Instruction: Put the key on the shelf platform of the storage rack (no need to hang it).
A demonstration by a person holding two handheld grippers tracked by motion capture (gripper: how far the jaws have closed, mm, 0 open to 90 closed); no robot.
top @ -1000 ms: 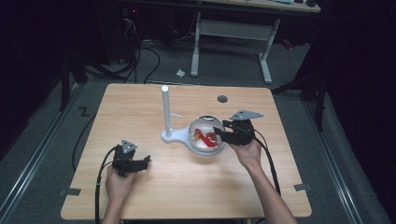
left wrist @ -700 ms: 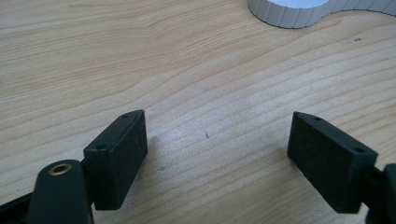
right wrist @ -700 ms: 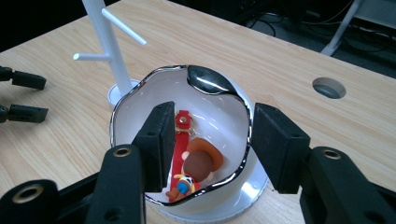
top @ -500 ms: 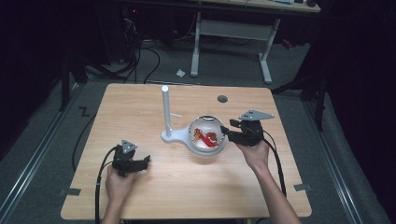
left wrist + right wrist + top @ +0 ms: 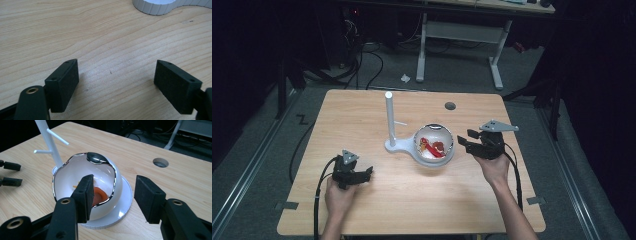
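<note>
Both grippers rest low over the tabletop (image 5: 412, 200) from above: my left gripper (image 5: 362, 175) sits well apart from the bowl (image 5: 433, 146), my right gripper (image 5: 464, 140) just beside it. Looking along my left gripper (image 5: 116, 80), the jaws stand wide over bare wood. Looking along my right gripper (image 5: 113, 195), its jaws are wide too, the bowl (image 5: 75, 182) just ahead on a white stand (image 5: 47, 137), probably so I can reach its rim.

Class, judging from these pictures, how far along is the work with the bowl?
Done: the white bowl sits on the stand's base, red pieces inside. In hand: nothing; right gripper open beside the bowl, left gripper open over bare table. What is left can't be told.
</note>
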